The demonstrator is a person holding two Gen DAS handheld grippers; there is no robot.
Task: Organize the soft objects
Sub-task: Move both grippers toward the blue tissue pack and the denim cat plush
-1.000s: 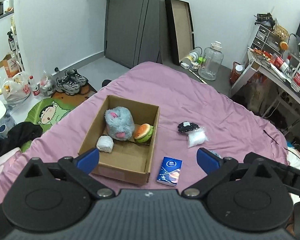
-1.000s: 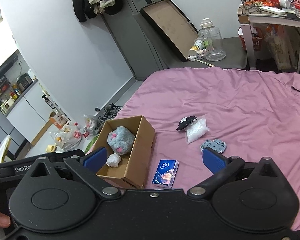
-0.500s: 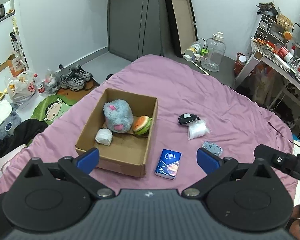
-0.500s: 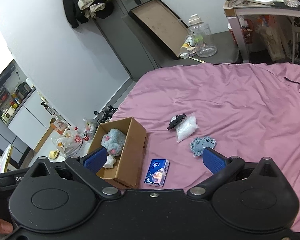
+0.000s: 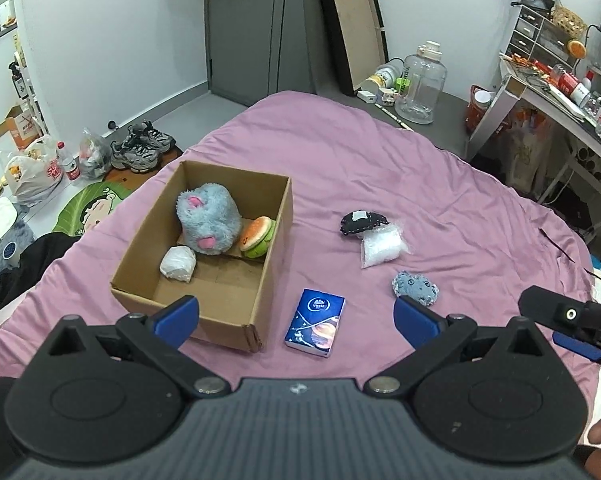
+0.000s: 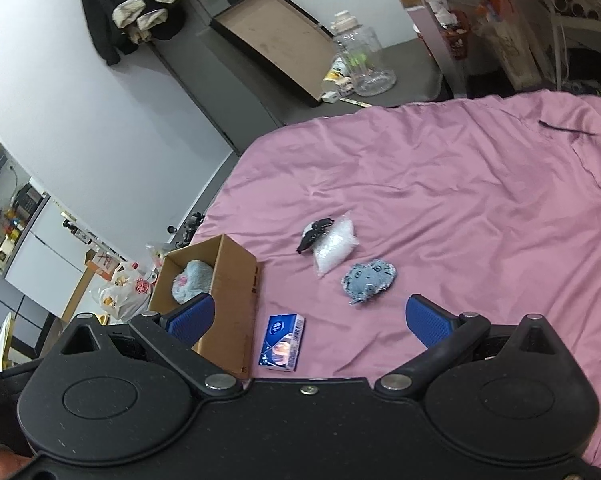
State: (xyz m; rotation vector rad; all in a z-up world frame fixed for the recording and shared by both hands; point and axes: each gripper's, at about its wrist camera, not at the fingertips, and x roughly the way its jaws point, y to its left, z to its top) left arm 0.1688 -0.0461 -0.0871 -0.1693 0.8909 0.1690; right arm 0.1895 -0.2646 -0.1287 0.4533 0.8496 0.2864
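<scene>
In the right wrist view, the cardboard box [image 6: 236, 280] wall hides all but the top of the grey plush [image 6: 192, 280], and the left tool's body covers the box's near corner. The desk [image 5: 556, 100] is cut off at the picture's edge, its labels too small to read.

A blue tissue pack [image 5: 315, 322] lying just beside the cardboard box [image 5: 236, 322] carries a round white logo that appears to read "Vinda". Other printed labels are too small to read.

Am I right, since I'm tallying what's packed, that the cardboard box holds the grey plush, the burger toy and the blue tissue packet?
Not quite: the left wrist view shows the blue tissue packet on the pink bedsheet beside the brown cardboard box. Inside are the fluffy grey plush, burger toy and a white wrapped bundle.
</scene>
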